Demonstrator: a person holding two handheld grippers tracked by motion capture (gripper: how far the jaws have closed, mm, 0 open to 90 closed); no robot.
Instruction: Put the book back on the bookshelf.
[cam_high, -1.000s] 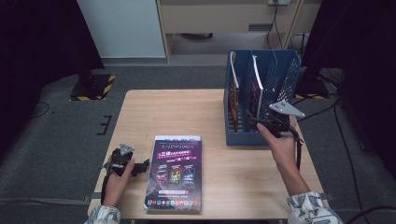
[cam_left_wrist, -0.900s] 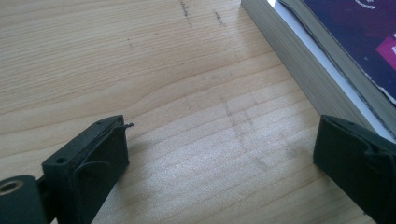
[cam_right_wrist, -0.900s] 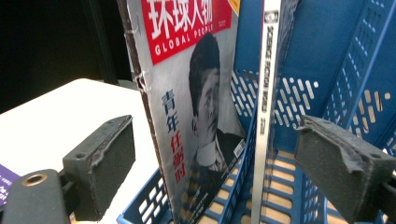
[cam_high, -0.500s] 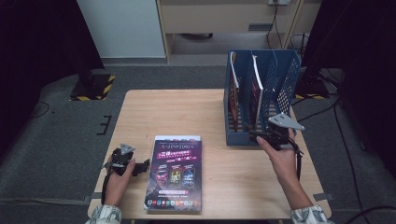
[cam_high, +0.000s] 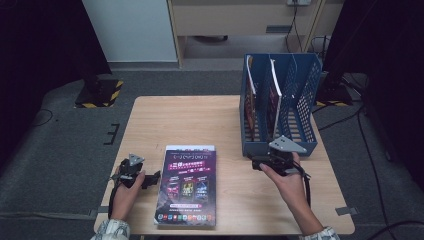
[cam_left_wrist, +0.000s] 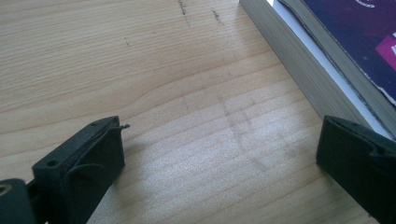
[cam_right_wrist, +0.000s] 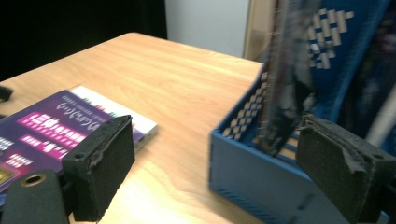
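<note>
- The table (cam_high: 200, 120) fills the middle of the high view, and its bare wood gives both hands room to work low over the top.
- The blue file rack (cam_high: 280, 100) stands upright at the right of the frame near the table's far edge, open at the top so that books can be dropped in on edge; two already stand in its left slots.
- The book (cam_high: 187, 184) lies flat, cover up, at lower centre near the front edge, well apart from the rack; by my reading it is next to be filed.
- The right gripper (cam_high: 257, 164) sits just in front of the rack's near wall, jaws spread wide and empty, turned toward the book.
- The left gripper (cam_high: 154, 177) rests low at lower left, just beside the book's left edge, jaws wide apart with nothing between them, one jaw close to the pages, placed to pinch that edge.
- Compared with a second ago, the right gripper has dropped from higher against the rack's front and swung leftward; the left gripper, book and rack lie as before.
</note>
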